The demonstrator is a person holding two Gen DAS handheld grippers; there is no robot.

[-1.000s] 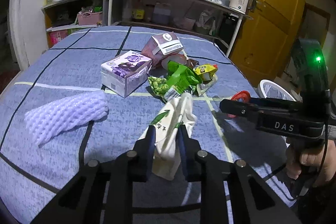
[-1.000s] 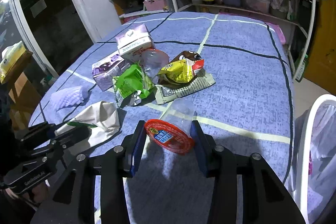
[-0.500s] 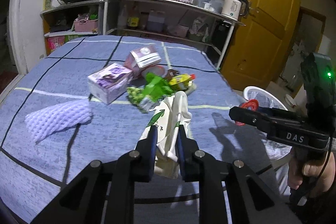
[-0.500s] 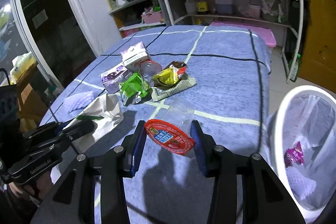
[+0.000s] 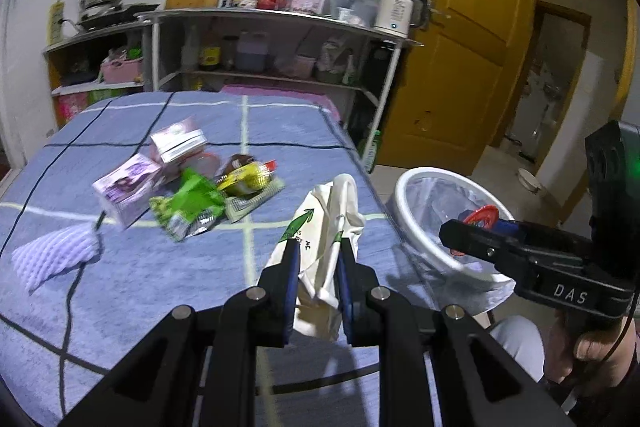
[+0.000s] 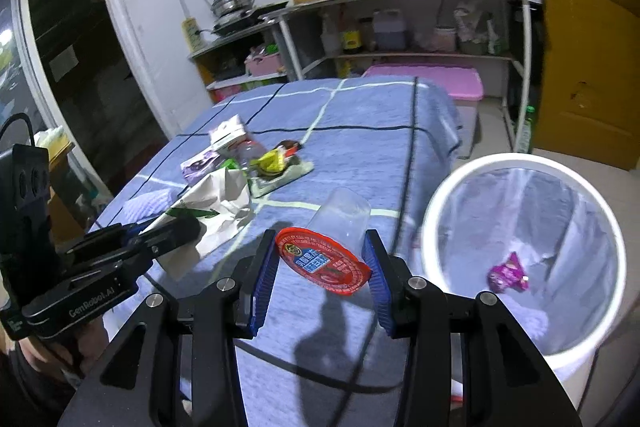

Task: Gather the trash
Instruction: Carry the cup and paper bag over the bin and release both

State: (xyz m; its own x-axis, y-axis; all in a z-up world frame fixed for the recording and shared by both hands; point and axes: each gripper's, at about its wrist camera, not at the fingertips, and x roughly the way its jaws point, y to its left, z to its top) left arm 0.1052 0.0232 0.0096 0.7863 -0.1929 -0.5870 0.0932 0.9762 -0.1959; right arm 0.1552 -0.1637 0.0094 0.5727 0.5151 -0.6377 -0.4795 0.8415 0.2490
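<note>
The left gripper (image 5: 316,269) is clamped on a crumpled white paper bag (image 5: 328,223), which hangs between its blue pads above the near edge of the blue checked bed cover (image 5: 132,267). The right gripper (image 6: 322,269) pinches a clear plastic cup with a red lid (image 6: 326,259), lid toward the camera, held beside the white trash bin (image 6: 440,203). In the left view the cup sits over the bin's rim. A purple wrapper (image 6: 506,273) lies in the lined bin. Farther off, a purple carton (image 5: 128,187), a green packet (image 5: 188,203) and a yellow packet (image 5: 248,177) lie clustered on the cover. Since a second ago both grippers have lifted and swung toward the bin, which now fills the right view.
</note>
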